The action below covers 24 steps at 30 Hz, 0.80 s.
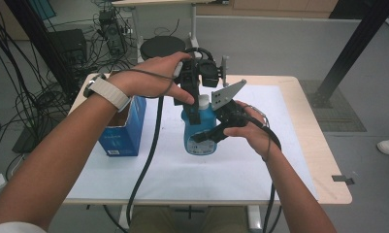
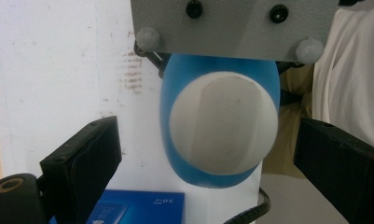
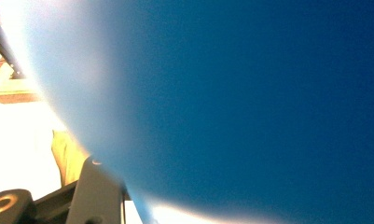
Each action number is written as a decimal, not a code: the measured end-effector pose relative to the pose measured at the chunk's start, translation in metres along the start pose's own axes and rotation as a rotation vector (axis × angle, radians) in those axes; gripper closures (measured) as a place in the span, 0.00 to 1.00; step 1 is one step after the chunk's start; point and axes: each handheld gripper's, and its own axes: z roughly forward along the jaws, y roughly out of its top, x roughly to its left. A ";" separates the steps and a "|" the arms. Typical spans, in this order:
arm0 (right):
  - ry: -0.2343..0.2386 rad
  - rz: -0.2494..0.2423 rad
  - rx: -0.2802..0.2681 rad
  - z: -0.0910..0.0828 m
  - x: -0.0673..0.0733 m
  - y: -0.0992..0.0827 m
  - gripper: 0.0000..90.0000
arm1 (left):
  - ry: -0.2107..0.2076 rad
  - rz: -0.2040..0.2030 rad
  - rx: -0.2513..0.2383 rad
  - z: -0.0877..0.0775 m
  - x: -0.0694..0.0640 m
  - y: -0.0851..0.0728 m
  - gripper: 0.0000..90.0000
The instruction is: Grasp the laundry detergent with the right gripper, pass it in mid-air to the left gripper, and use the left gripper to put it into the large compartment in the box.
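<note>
A blue bottle (image 1: 200, 141) with a white cap (image 1: 203, 101) stands upright on the white sheet at mid table. My right gripper (image 1: 209, 134) comes in from the right and is shut on the bottle's body; in the right gripper view the blue bottle (image 3: 250, 107) presses close against the lens. My left gripper (image 1: 198, 108) hangs over the bottle's top and points down. In the left gripper view the white cap (image 2: 222, 123) sits between its two black fingers (image 2: 84, 158), which stand apart from it on both sides, so this gripper is open.
An open blue carton (image 1: 122, 127) stands on the sheet left of the bottle, under my left forearm. The wooden table's edge (image 1: 323, 160) shows at the right. Behind the table are a black round stool (image 1: 162, 46) and cables on the floor (image 1: 32, 102).
</note>
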 end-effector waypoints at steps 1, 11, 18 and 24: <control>-0.001 -0.006 -0.001 0.000 0.000 0.000 0.48 | 0.000 0.004 0.001 0.000 0.000 0.000 0.09; 0.003 -0.002 0.001 0.001 0.000 0.002 0.48 | 0.004 0.011 0.001 0.004 0.001 0.002 0.09; 0.008 -0.005 -0.006 0.000 0.001 0.003 0.48 | -0.002 0.019 0.005 0.009 0.001 0.005 0.10; 0.003 -0.003 -0.006 -0.002 0.002 0.004 0.48 | -0.005 0.031 0.010 0.013 0.000 0.007 0.11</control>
